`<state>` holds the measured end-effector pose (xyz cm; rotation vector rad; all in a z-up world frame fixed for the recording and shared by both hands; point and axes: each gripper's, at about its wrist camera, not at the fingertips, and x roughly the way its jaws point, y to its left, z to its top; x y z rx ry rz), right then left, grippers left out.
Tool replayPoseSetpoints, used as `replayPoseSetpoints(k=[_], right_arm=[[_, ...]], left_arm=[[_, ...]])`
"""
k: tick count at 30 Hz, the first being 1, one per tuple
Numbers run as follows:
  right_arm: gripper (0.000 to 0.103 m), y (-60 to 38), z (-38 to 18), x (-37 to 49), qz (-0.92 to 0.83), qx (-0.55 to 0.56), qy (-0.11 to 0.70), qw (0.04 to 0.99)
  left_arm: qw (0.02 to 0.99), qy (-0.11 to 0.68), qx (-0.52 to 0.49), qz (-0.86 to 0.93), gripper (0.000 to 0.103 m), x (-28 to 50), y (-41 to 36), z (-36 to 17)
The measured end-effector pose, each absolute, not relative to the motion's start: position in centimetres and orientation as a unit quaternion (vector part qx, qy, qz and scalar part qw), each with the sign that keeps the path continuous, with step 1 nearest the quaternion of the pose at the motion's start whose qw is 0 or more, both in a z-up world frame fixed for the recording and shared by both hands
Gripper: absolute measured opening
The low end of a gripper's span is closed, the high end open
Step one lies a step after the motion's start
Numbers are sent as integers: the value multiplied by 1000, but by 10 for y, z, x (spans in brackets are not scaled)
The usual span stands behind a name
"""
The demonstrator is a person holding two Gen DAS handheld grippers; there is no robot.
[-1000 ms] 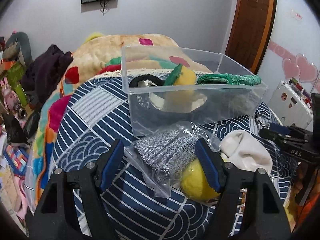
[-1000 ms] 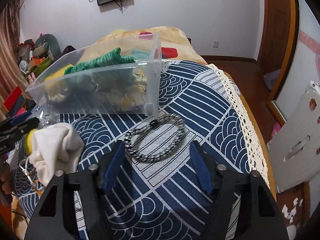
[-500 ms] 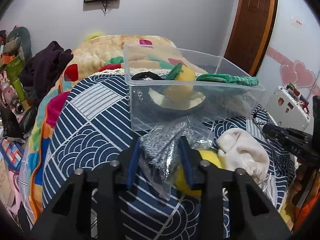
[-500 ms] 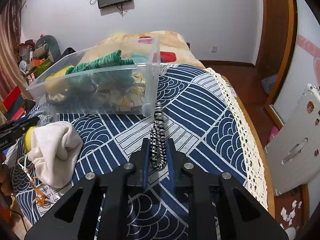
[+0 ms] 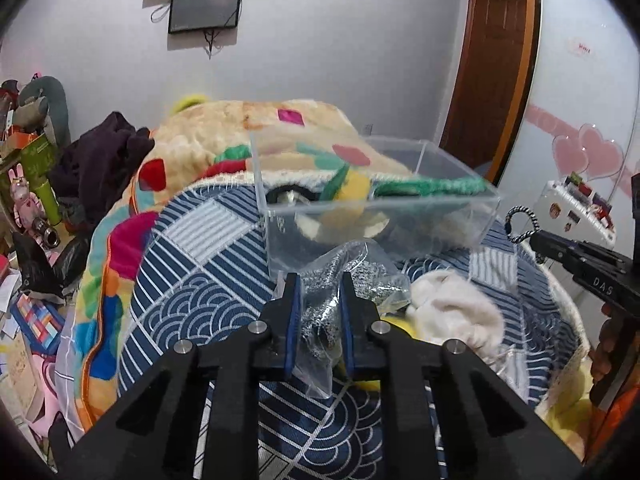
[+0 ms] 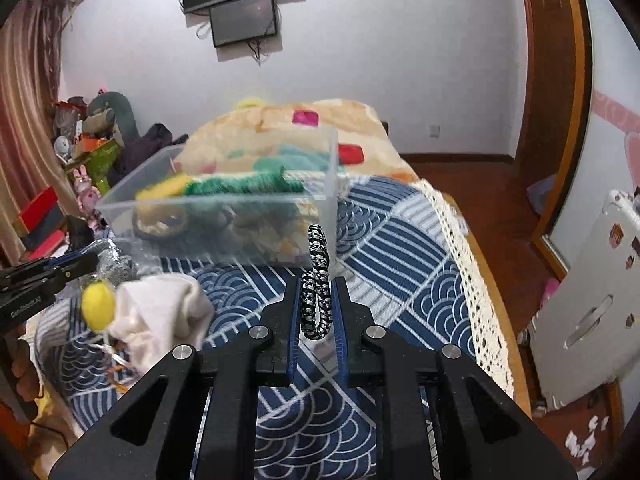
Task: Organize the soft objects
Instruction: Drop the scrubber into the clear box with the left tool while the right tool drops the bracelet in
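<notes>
My left gripper is shut on a clear plastic bag of grey knit fabric and holds it just above the blue patterned bedspread, in front of the clear plastic bin. My right gripper is shut on a black-and-white braided cord loop and holds it upright, lifted off the bed; it also shows in the left wrist view. The bin holds a green knit piece, a yellow toy and other soft items. A white cloth and a yellow ball lie on the bed.
A folded colourful blanket lies behind the bin. Clutter and toys stand at the left beside the bed. A lace edge marks the bed's right side, with wooden floor, a white case and a door beyond.
Both grippers, open a second ago, closed on the bagged knit fabric and the cord loop. Both have since risen, lifting their items off the bedspread.
</notes>
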<state>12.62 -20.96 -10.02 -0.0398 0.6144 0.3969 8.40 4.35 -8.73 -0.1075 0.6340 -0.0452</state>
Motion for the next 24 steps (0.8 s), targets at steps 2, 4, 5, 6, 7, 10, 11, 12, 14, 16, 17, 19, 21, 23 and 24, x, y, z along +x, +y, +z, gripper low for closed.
replayPoseSetpoints(k=[2, 4, 5, 6, 7, 10, 11, 12, 14, 16, 17, 19, 21, 23, 24], right_arm=[[14, -207, -94, 124, 198, -21, 291, 936], [14, -204, -88, 121, 203, -22, 280, 938], [14, -202, -85, 119, 205, -23, 276, 939], [14, -200, -80, 117, 207, -24, 270, 940], [14, -198, -77, 116, 209, -24, 265, 941], [14, -193, -68, 116, 216, -28, 251, 943], [14, -192, -66, 117, 218, -27, 246, 944], [14, -189, -62, 120, 222, -27, 240, 945], [14, -183, -57, 122, 226, -29, 231, 946], [14, -176, -52, 127, 229, -30, 223, 947], [14, -174, -50, 131, 231, -29, 221, 947], [14, -170, -48, 136, 235, -27, 219, 947], [14, -163, -46, 144, 239, -26, 217, 946], [14, -155, -44, 148, 244, -27, 218, 945], [14, -152, -44, 150, 246, -27, 219, 944]], left_arm=[[952, 301, -53, -25, 17, 80, 43, -78], [956, 287, -53, -28, 17, 78, 43, -67], [958, 282, -53, -29, 17, 77, 44, -63], [960, 274, -53, -30, 17, 77, 44, -57], [962, 268, -53, -29, 17, 78, 44, -51], [966, 252, -52, -27, 17, 84, 45, -39], [968, 246, -52, -25, 17, 87, 44, -34], [969, 240, -51, -25, 17, 90, 43, -30], [972, 230, -48, -22, 17, 96, 40, -23], [973, 224, -46, -18, 17, 105, 39, -19], [974, 222, -46, -15, 17, 108, 39, -17], [974, 222, -48, -8, 17, 119, 41, -17], [973, 226, -49, 1, 17, 129, 43, -20], [971, 234, -50, 7, 17, 138, 45, -24], [970, 238, -52, 10, 17, 143, 46, -26]])
